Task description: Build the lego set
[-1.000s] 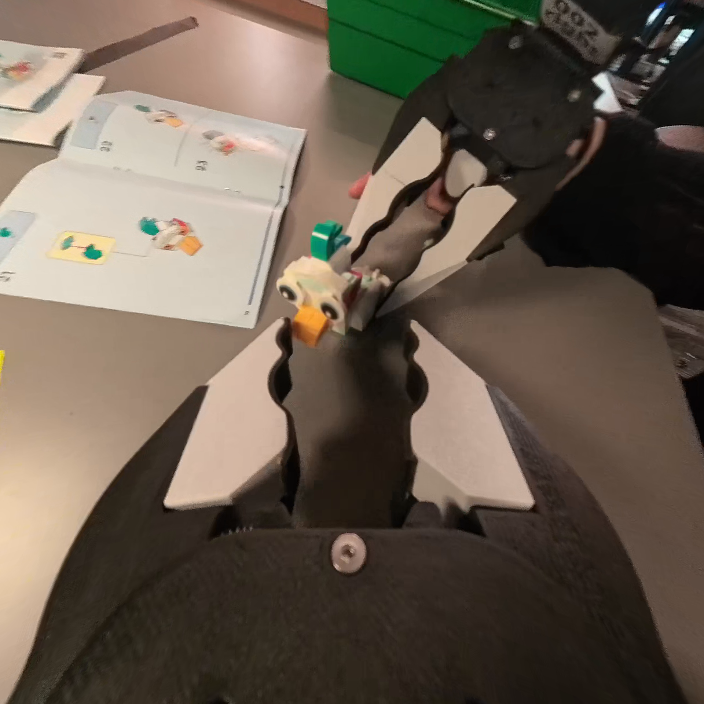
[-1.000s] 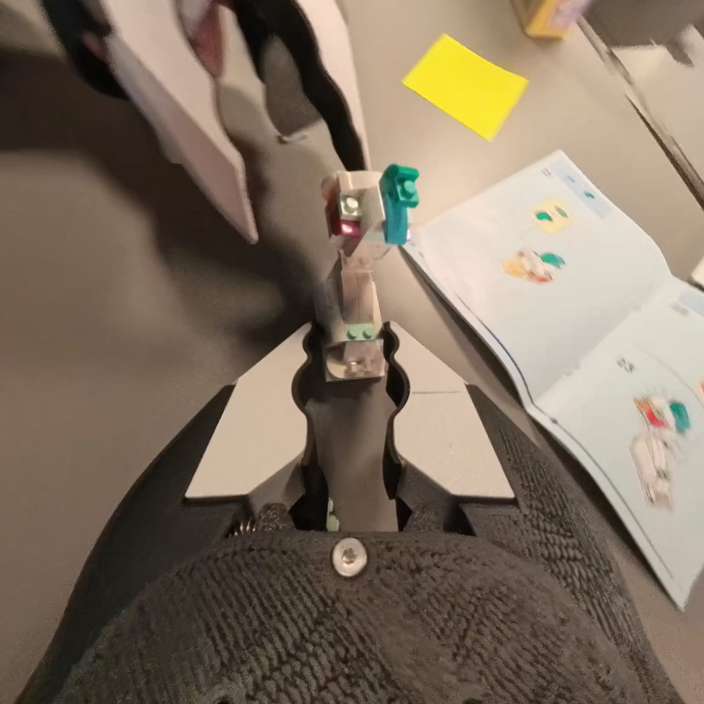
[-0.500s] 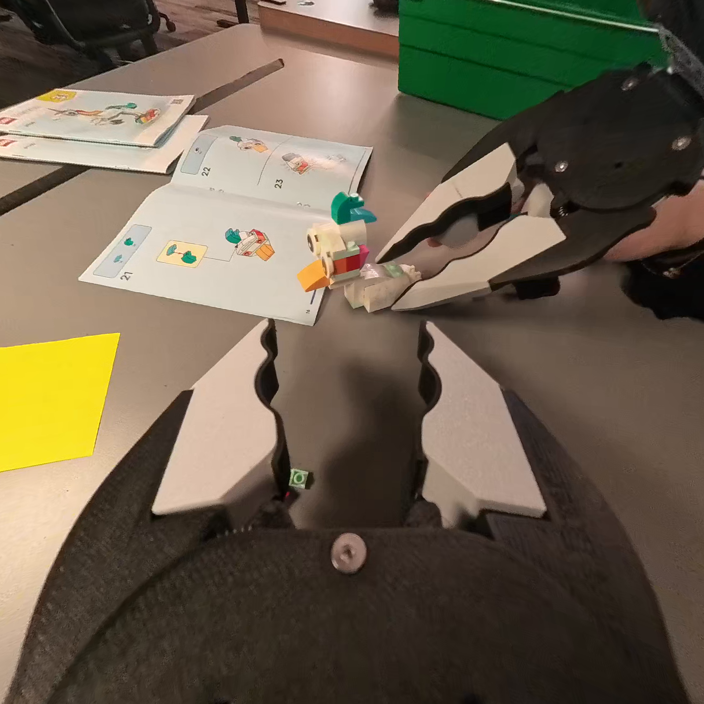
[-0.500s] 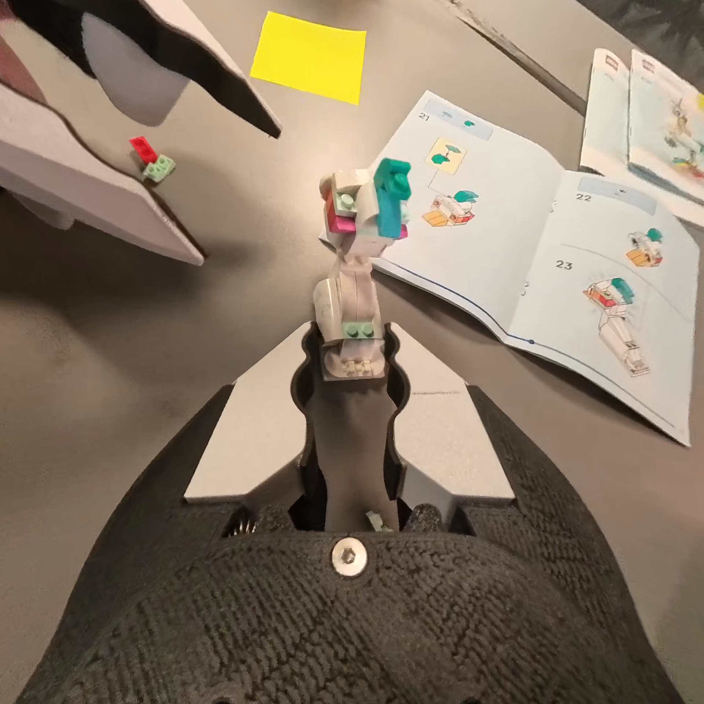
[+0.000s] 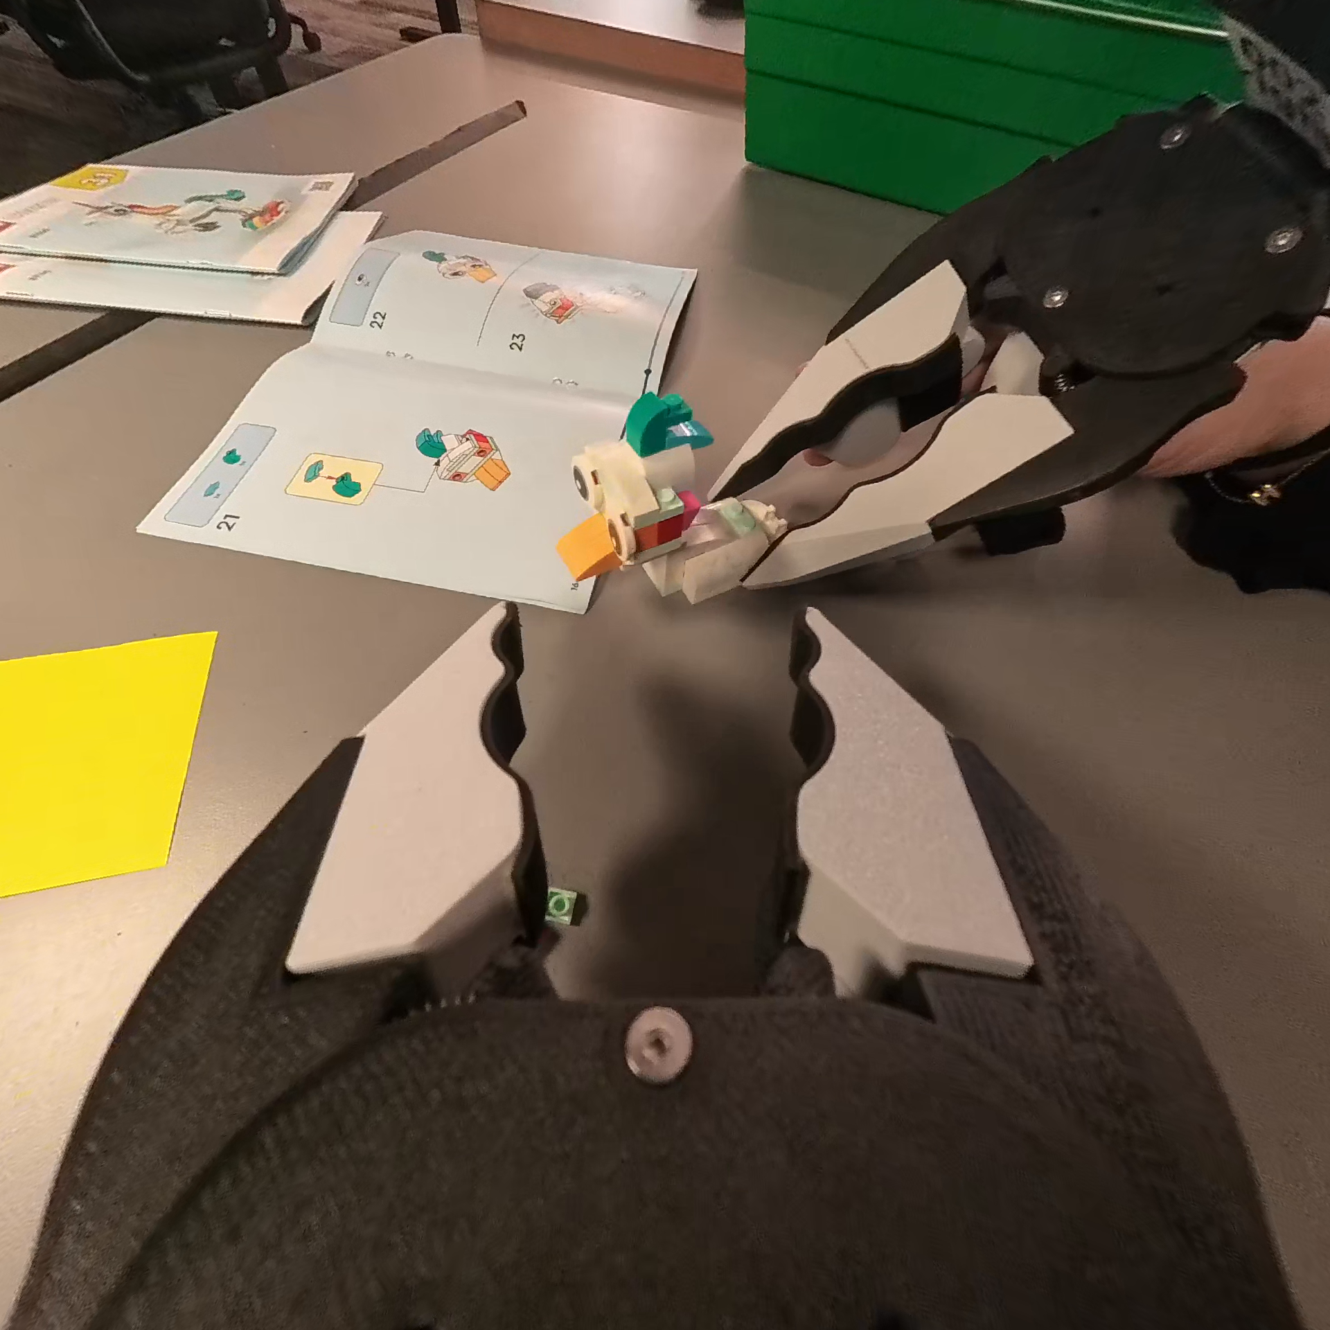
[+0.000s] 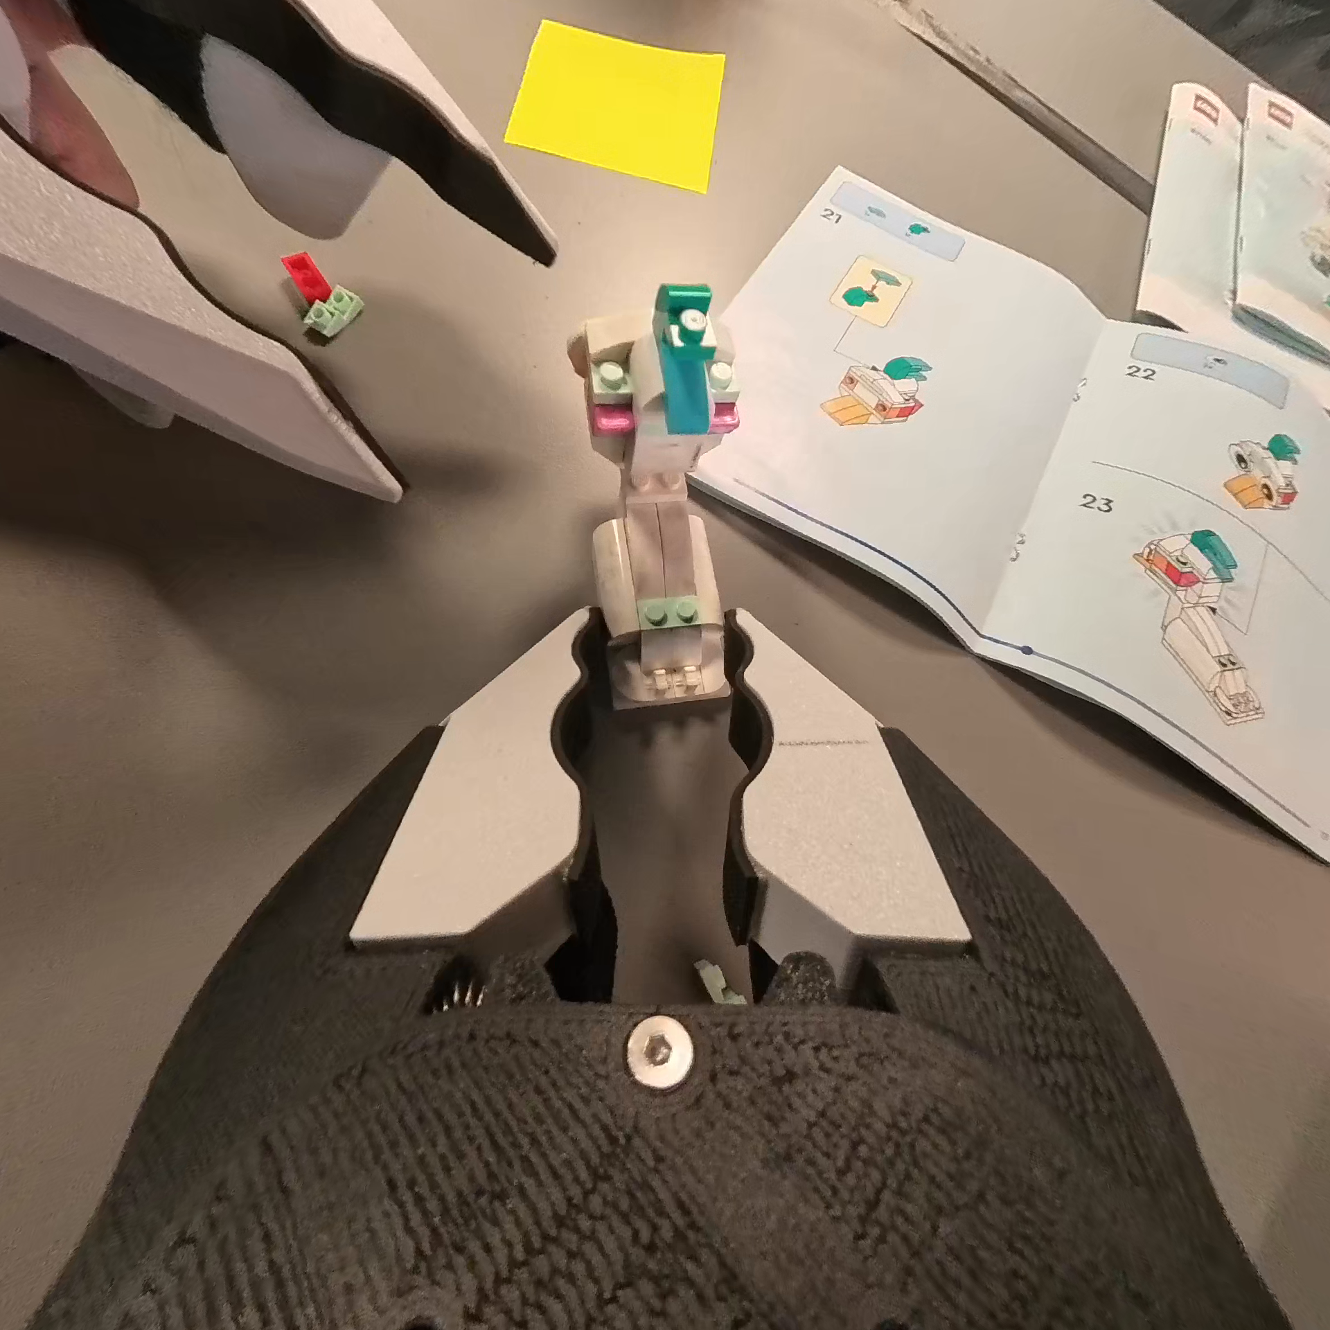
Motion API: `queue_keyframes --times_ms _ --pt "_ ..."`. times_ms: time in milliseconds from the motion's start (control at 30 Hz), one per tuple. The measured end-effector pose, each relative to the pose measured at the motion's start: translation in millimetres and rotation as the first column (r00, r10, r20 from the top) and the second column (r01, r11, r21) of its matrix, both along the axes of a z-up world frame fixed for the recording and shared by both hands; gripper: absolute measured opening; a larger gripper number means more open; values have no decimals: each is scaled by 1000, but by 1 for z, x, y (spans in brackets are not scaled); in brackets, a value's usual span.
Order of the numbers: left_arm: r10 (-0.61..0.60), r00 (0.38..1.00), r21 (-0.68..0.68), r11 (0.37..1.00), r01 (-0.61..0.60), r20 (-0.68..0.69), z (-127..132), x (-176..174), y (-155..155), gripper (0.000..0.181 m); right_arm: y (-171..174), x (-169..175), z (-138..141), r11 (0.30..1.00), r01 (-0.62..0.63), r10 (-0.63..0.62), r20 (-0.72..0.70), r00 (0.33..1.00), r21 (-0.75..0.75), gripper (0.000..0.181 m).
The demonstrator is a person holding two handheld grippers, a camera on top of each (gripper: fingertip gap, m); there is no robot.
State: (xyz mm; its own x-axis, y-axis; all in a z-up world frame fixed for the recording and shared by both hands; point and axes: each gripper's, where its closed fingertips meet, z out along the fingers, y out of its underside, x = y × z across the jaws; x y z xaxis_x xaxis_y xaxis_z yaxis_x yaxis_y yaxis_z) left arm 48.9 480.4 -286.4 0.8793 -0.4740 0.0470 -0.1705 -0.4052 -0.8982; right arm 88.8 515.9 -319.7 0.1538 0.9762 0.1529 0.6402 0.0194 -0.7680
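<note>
My right gripper [image 6: 662, 626] is shut on the white neck of a small lego bird [image 6: 658, 403]. The bird has a white head, a teal crest, pink bricks and an orange beak. In the left wrist view the bird [image 5: 633, 496] sticks out of the right gripper [image 5: 730, 540] just above the grey table, beak pointing left, next to the open instruction booklet [image 5: 432, 417]. My left gripper [image 5: 655, 626] is open and empty, a short way in front of the bird. It shows at the upper left of the right wrist view [image 6: 475, 374].
A red brick joined to a light green one [image 6: 324, 295] lies under the left gripper. A small green stud piece [image 5: 563, 905] lies by its left finger. A yellow paper [image 5: 86, 756], closed booklets [image 5: 165, 216] and a green box [image 5: 971, 93] are on the table. Tip to tip, the grippers are about 7 cm apart.
My left gripper has drawn back from the bird's beak and stays open. My right gripper has swung the bird down near the table and turned it so the crest faces its camera.
</note>
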Motion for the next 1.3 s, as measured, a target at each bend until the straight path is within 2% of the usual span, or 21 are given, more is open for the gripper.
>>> queue_keyframes --times_ms 633,1067,1167,1300 --pt "5 1000 8 1000 -5 11 2 -2 -1 75 -3 1 0 999 -35 35 -6 999 -31 33" --pt "6 1000 2 1000 -6 9 1 -2 0 76 -8 0 1 997 -72 72 -18 997 -32 50" --pt "4 1000 -5 1000 -4 12 0 -2 0 77 -8 -3 15 991 -125 128 -90 988 37 55" --pt "-3 1000 -31 1000 4 23 -2 1 -1 82 5 0 51 962 -117 174 -224 959 248 54"
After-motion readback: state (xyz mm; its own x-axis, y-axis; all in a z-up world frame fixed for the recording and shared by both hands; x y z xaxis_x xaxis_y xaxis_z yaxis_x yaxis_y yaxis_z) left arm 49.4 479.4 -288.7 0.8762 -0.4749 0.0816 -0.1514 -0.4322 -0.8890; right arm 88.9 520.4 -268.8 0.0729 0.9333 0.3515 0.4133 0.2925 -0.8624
